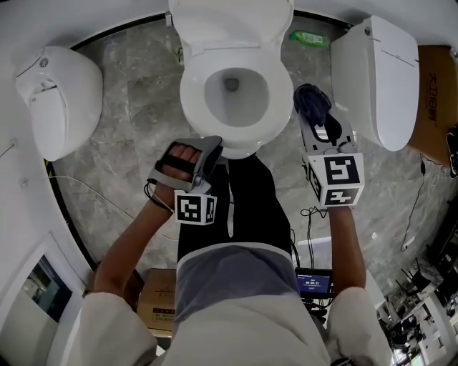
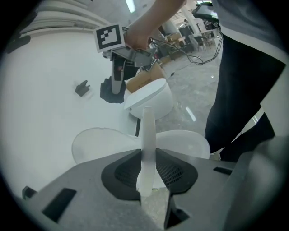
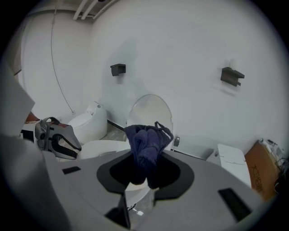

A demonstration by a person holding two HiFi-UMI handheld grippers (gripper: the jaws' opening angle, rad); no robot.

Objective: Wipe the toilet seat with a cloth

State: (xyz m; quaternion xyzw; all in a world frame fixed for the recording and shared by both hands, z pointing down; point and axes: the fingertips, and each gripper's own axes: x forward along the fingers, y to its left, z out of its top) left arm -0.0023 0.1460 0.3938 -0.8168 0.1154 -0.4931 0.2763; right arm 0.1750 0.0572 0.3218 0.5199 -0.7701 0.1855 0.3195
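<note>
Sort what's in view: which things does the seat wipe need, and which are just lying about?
Job: toilet seat, between the left gripper's jaws; dark blue cloth, in the right gripper.
Lying about: left toilet, right toilet, green item, cardboard box, small screen.

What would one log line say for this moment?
left gripper: shut on seat | right gripper: holds cloth beside toilet | wiping: not begun
</note>
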